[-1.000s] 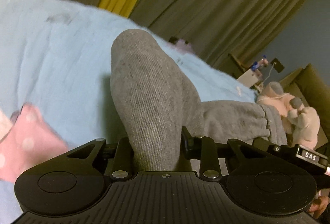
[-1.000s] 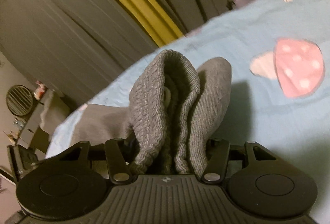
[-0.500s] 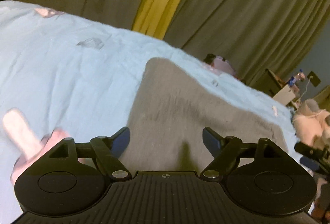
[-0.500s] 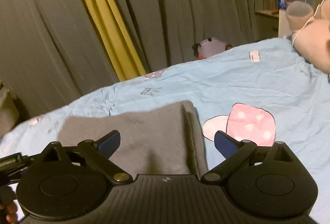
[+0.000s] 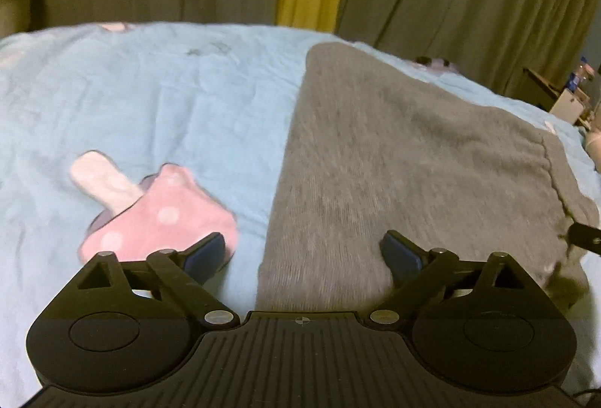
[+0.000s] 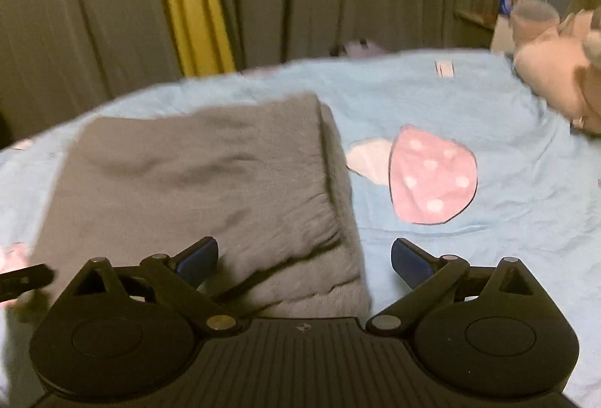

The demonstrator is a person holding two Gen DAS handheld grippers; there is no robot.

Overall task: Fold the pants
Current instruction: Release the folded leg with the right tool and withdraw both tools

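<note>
pants: (image 5: 405, 160) grey knit, lying flat in a folded rectangle on the blue bedspread (image 5: 150, 100), mushroom print (image 5: 157, 209) just beside their edge.
handling: we judge them soft, light and floppy; layers will slide and sag if lifted by one point. Thick ribbed waistband looks like the firmest part.
where to grip: we'd pinch both near corners, through all layers, at the waistband edge nearest the right gripper.
left gripper: (image 5: 304, 254) released, jaws wide, nothing pinched; pants' left edge lies under the gap.
right gripper: (image 6: 304, 257) released, jaws wide, nothing pinched; pants' right edge below.
change: a second ago both grippers clenched bunched cloth held up off the bed; jaws have just been opening, cloth dropped flat, and we see both grippers pulled back from it.
</note>
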